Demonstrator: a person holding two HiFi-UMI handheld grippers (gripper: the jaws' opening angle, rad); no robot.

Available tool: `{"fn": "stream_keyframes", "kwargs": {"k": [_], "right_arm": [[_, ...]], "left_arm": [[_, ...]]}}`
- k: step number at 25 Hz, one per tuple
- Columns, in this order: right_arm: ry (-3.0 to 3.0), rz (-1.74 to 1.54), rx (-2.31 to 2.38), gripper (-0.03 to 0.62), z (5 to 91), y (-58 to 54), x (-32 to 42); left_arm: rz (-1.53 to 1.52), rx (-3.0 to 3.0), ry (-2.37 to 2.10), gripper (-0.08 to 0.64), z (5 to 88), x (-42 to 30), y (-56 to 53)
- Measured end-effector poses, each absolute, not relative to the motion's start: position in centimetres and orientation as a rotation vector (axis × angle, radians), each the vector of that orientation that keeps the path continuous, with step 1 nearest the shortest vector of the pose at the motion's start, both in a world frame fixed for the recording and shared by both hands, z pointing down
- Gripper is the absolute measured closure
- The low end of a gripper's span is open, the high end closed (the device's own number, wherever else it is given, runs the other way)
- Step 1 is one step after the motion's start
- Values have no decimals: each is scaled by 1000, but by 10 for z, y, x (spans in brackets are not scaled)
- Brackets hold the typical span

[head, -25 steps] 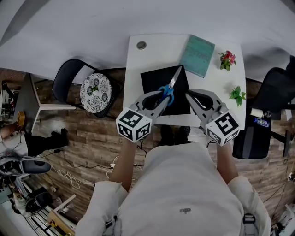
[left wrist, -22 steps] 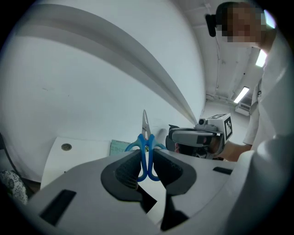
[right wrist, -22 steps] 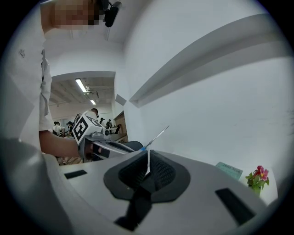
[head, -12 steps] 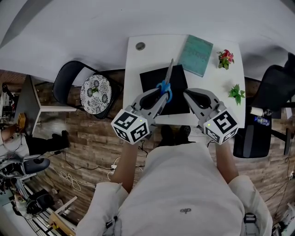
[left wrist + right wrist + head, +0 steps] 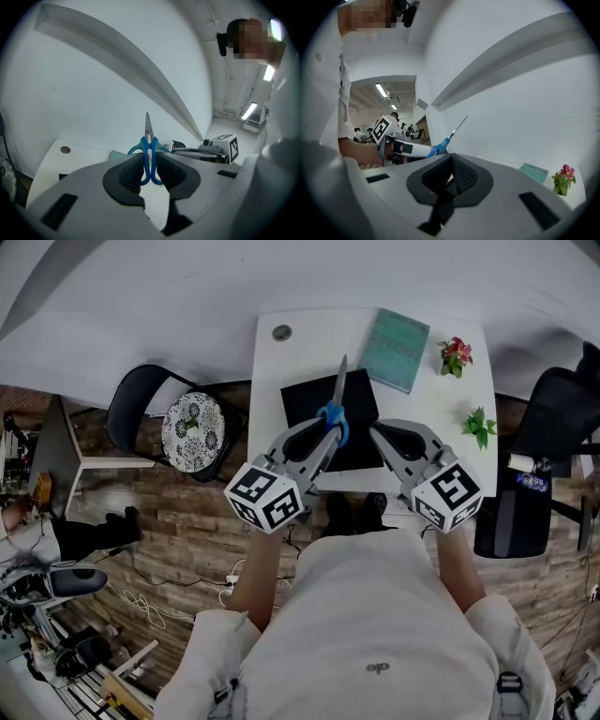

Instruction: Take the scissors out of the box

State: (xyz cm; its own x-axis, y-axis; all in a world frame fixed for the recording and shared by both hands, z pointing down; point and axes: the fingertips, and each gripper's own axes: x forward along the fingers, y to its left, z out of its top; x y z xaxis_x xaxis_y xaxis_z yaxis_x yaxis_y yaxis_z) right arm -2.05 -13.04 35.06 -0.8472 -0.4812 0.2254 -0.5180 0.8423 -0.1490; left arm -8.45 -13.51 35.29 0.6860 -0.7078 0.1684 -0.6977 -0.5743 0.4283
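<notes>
Blue-handled scissors with silver blades hang above the flat black box on the white table. My left gripper is shut on their handles, and the blades point away from me. In the left gripper view the scissors stand upright between the pads, the tip pointing up. My right gripper hovers over the box's right part, shut with nothing between its pads. In the right gripper view the scissors show to the left, held by the other gripper.
A teal book lies at the table's back. A red flower and a green sprig sit near the right edge. A round cap is at the back left corner. Chairs stand at left and right.
My left gripper has lifted the scissors a little and turned them, so the blades swung from pointing up and right to nearly straight away from me. The right gripper has kept its place.
</notes>
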Motion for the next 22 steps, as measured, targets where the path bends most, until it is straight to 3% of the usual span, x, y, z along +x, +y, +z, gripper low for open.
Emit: {"fn": "stream_keyframes", "kwargs": {"k": [22], "right_arm": [[-2842, 303, 805, 586, 346, -127, -13]], "left_arm": [[-38, 2428, -1092, 463, 350, -86, -128]]}}
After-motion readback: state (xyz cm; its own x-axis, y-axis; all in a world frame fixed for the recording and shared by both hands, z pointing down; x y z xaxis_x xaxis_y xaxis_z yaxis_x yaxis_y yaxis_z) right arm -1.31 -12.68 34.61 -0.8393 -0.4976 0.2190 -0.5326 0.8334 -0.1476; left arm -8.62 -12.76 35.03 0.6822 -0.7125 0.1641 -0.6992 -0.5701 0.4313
